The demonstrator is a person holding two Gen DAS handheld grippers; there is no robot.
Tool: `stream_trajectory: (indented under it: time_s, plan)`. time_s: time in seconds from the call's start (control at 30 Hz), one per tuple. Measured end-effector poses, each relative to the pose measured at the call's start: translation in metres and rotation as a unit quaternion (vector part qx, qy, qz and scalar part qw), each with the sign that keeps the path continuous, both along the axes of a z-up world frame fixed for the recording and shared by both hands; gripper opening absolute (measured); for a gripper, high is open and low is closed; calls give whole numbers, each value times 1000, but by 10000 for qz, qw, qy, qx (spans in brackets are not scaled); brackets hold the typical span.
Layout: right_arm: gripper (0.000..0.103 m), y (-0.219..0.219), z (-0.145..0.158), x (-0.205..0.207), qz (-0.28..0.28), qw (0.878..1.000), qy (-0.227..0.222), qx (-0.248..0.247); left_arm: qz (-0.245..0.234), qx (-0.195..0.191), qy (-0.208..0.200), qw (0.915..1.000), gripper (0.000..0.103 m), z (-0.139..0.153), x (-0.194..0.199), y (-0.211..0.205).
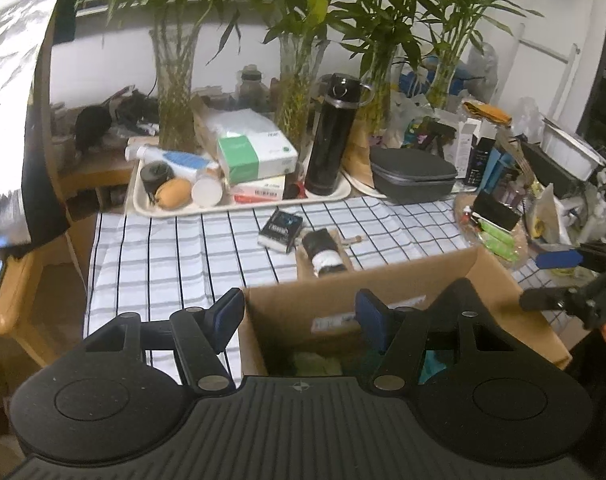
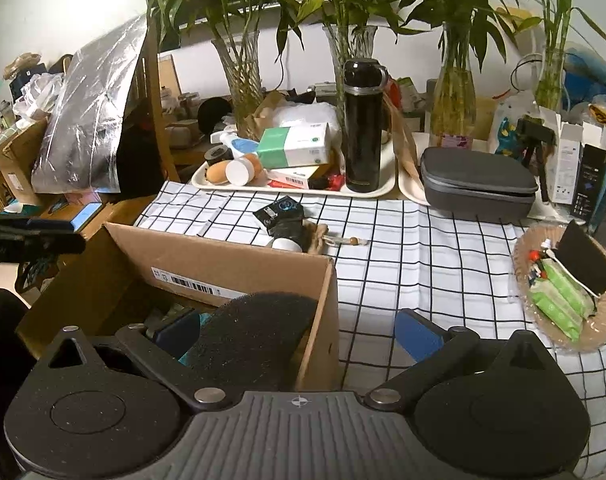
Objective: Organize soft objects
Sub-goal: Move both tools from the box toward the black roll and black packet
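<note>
Black sponge (image 2: 251,336) at cardboard box (image 2: 223,264) rim | right hand-held gripper (image 2: 303,334) wide, unclamped | left hand-held gripper (image 1: 299,318) wide, empty | risk: sponge tips outside.

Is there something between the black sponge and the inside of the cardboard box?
Nothing visible blocks it. The sponge sits at the open top of the box, beside the right wall, between the open right gripper fingers. Below it the box interior looks open.
</note>
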State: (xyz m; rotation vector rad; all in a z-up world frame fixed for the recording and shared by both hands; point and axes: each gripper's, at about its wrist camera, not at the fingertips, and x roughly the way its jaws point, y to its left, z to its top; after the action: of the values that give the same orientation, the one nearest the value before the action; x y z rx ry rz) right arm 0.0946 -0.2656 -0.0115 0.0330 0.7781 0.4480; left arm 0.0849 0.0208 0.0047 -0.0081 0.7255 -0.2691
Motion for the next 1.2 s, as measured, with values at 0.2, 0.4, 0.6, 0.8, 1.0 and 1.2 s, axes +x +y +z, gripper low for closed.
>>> stream_trajectory:
  time_s: [0.2,0.4,0.6,0.8,1.0,1.2]
  plan:
    - [103,-8,2,0,19,9998,-9,176,-103,158,-110,9998,61,2,24,-3]
    - [103,-15,5,7,-21,9994,-65,349,-266,127,-46,9996,61,-4,46,-1]
    - [103,-16,6,22,7,9995,-170,271,-341,88,-28,9994,61,-11,68,1]
    - [103,-14,5,49,228,9990,-159,350,-161,48,-55,9998,61,-23,92,9]
    - [103,-4,3,81,635,9971,-81,421,198,-87,-4,9998,61,-41,102,25]
    - [95,6,-5,121,886,9949,206,439,330,-28,66,9994,61,-50,105,34]
